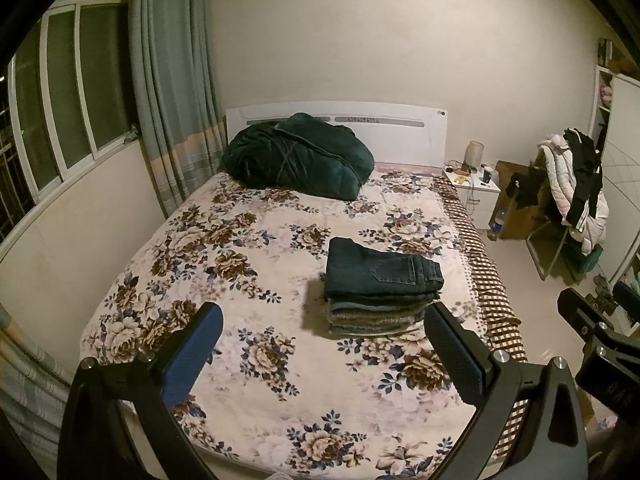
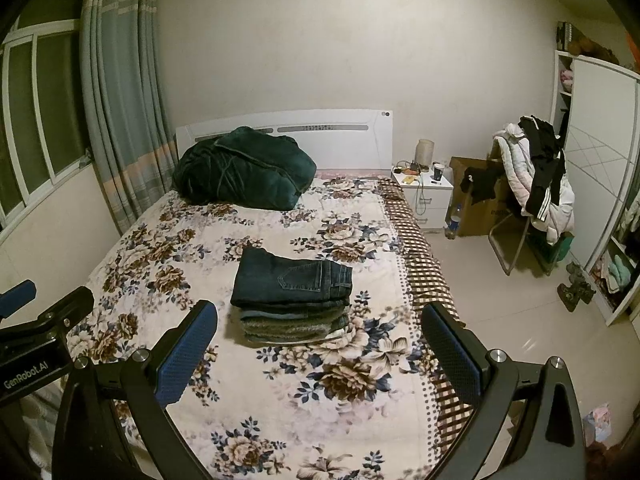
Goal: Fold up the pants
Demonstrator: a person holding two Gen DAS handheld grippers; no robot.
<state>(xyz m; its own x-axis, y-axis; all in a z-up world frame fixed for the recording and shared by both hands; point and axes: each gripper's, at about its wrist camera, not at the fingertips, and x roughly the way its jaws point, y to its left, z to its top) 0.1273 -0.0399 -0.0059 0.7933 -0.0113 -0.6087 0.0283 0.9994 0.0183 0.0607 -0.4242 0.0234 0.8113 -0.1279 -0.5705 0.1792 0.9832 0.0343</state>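
Right wrist view alone showed wardrobe shelves (image 2: 616, 256) beyond the floral-quilted bed (image 2: 200, 240); both tongs (image 1: 320, 344) (image 2: 320, 340) hovered wide open, empty, short of the folded dark denim jeans (image 2: 294, 280) (image 1: 380, 270).

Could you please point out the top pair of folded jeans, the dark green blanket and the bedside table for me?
folded jeans (image 1: 380, 270), left wrist view, back pocket.
dark green blanket (image 2: 244, 172), right wrist view, middle of the bundle.
bedside table (image 2: 428, 194), right wrist view, drawer front.
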